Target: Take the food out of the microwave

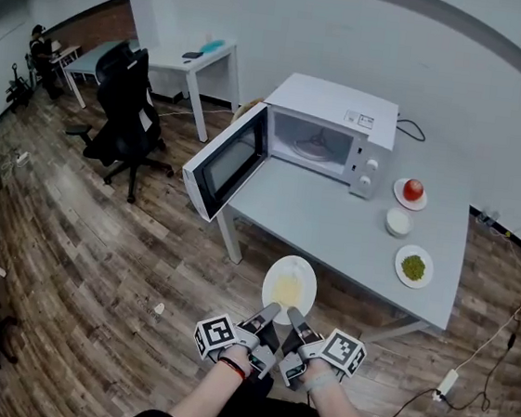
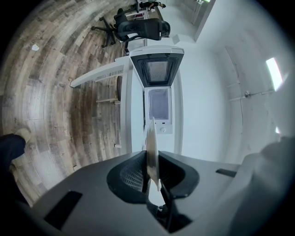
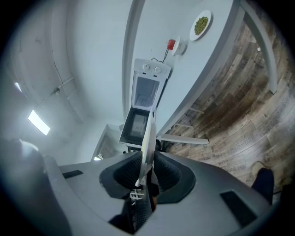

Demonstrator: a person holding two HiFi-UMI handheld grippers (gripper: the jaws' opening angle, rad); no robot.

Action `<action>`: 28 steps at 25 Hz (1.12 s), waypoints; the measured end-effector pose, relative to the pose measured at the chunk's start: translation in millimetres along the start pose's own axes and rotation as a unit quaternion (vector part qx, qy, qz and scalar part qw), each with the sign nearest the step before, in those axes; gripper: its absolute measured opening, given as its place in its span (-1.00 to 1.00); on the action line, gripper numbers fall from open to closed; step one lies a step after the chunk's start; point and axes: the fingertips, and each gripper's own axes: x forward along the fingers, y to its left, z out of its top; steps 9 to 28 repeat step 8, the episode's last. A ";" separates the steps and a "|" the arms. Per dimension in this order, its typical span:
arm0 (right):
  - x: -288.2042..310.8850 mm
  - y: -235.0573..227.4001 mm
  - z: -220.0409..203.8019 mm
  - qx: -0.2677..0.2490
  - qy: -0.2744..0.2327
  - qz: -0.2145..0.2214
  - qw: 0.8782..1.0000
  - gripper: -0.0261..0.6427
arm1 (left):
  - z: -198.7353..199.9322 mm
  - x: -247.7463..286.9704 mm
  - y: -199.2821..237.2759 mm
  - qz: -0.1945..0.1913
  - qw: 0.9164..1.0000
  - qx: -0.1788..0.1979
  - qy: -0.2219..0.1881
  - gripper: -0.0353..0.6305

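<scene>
A white plate (image 1: 290,288) with yellow food on it hangs in the air in front of the grey table (image 1: 333,230), carried by both grippers. My left gripper (image 1: 268,318) is shut on the plate's near rim from the left, and my right gripper (image 1: 294,322) is shut on it from the right. In each gripper view the plate (image 2: 152,150) (image 3: 148,140) shows edge-on between the pads. The white microwave (image 1: 330,131) stands on the table with its door (image 1: 225,163) swung open to the left. Its cavity shows only the glass turntable.
On the table right of the microwave are a plate with a red tomato (image 1: 412,190), a small white bowl (image 1: 397,221) and a plate of green food (image 1: 413,266). A black office chair (image 1: 127,108) stands at the left on the wooden floor. Cables lie at the right.
</scene>
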 end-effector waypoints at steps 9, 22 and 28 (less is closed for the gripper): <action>-51.9 -6.3 -12.9 0.014 0.005 -0.002 1.000 -0.66 | -50.5 -20.0 3.7 0.010 1.000 -0.010 0.002 -0.71; -51.9 -6.3 -12.9 0.014 0.005 -0.002 1.000 -0.66 | -50.5 -20.0 3.7 0.010 1.000 -0.010 0.002 -0.71; -51.9 -6.3 -12.9 0.014 0.005 -0.002 1.000 -0.66 | -50.5 -20.0 3.7 0.010 1.000 -0.010 0.002 -0.71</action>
